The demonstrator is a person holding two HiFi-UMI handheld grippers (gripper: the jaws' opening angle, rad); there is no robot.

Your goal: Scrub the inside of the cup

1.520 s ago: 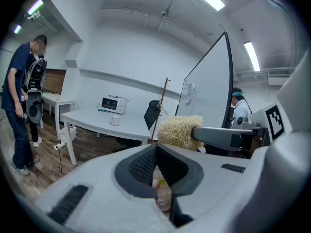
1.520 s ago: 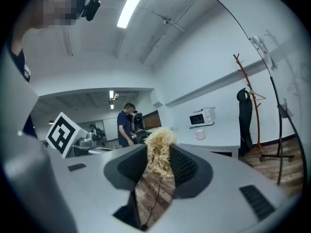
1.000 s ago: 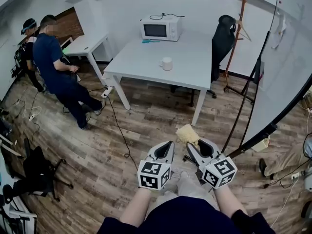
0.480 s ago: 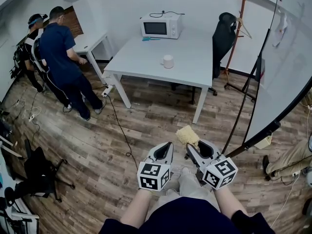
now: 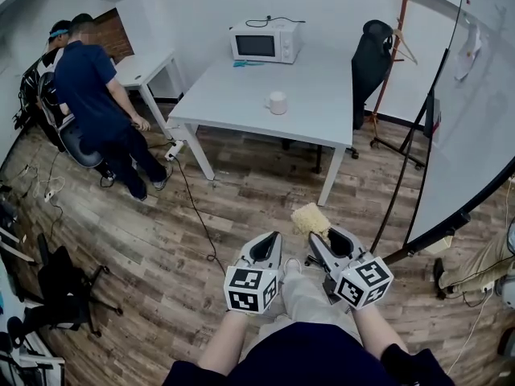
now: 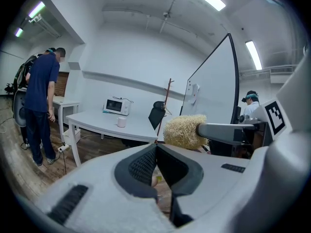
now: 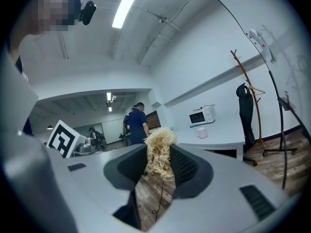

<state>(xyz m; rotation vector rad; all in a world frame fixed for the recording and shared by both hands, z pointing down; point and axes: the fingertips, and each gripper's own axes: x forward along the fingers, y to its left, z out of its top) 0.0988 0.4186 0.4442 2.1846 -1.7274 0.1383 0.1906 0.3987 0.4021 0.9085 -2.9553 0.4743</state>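
The white cup (image 5: 277,103) stands upright near the middle of the white desk (image 5: 233,95), with a microwave (image 5: 265,45) at the desk's far edge. Both tools are held low over the wooden floor, well short of the desk and pointing towards it. The left tool (image 5: 273,240) is closed, with nothing between its jaws. The right tool (image 5: 318,238) is clamped on a pale, straw-like scrubber (image 5: 310,218), whose tuft sticks out past the jaws. The step in hand looks like the approach, as no scrubbing has begun. The next move probably calls for reaching the desk, opening the left tool to steady the cup, and then lowering the scrubber into its mouth.
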